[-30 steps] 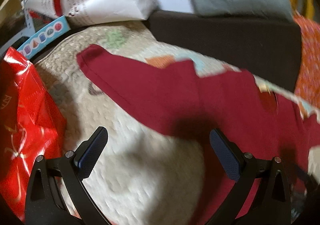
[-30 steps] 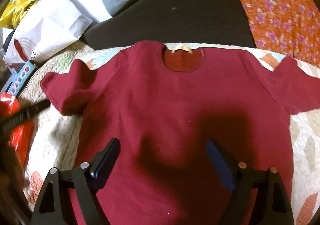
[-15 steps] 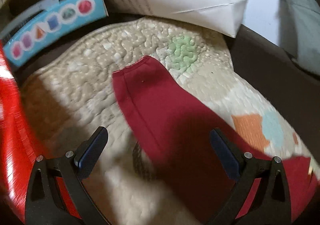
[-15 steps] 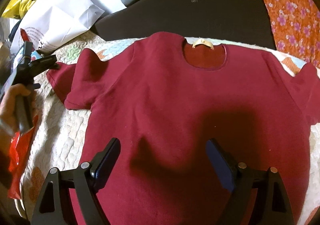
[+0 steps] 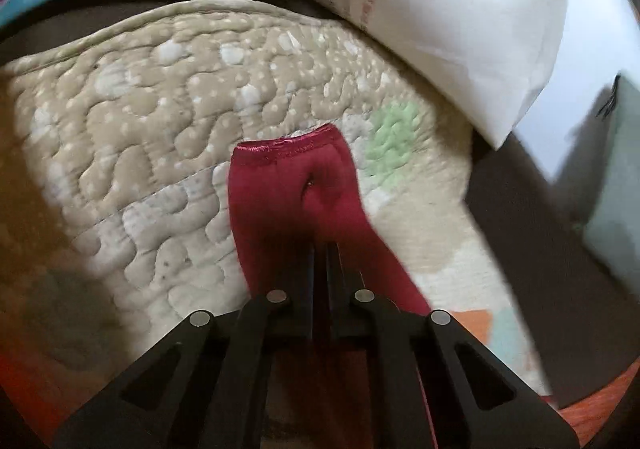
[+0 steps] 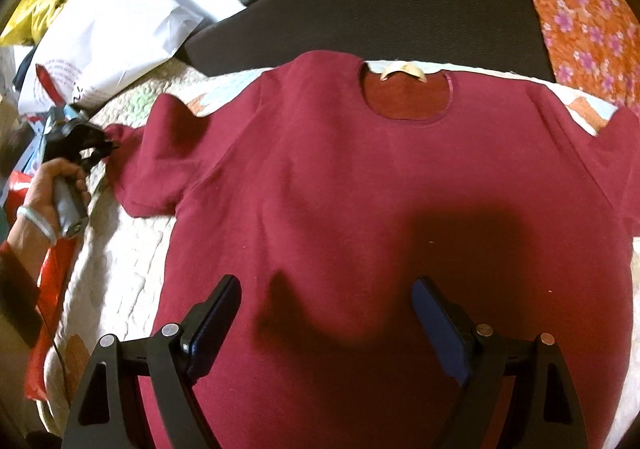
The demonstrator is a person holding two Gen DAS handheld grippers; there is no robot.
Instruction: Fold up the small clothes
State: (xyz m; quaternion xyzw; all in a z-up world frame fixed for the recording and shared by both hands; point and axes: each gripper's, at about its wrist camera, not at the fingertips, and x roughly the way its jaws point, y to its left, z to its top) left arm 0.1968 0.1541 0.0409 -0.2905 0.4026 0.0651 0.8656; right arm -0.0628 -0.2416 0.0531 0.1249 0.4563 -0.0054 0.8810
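The left gripper [image 5: 322,249] has just clamped shut on the sleeve [image 5: 288,185], a ridge of the maroon cloth pinched between its jaws; the sleeve's hem lies toward 12 o'clock on the quilt [image 5: 152,137]. The right gripper [image 6: 326,323] hangs over the lower middle of the shirt [image 6: 360,177] with jaws wide apart and nothing between them. The shirt lies flat and face up on the quilt, collar at 12 o'clock, the pinched sleeve out at 9 o'clock in the right wrist view, where a hand [image 6: 56,179] holds the left tool.

To fold well, I would lift the sleeve only slightly, carry it toward 3 o'clock across the chest, and lay it flat; the right gripper could press the body down so it does not drag.

A second ago the left jaws stood wide over the sleeve's root; they are now at its tip, closed. The right gripper has hardly moved.
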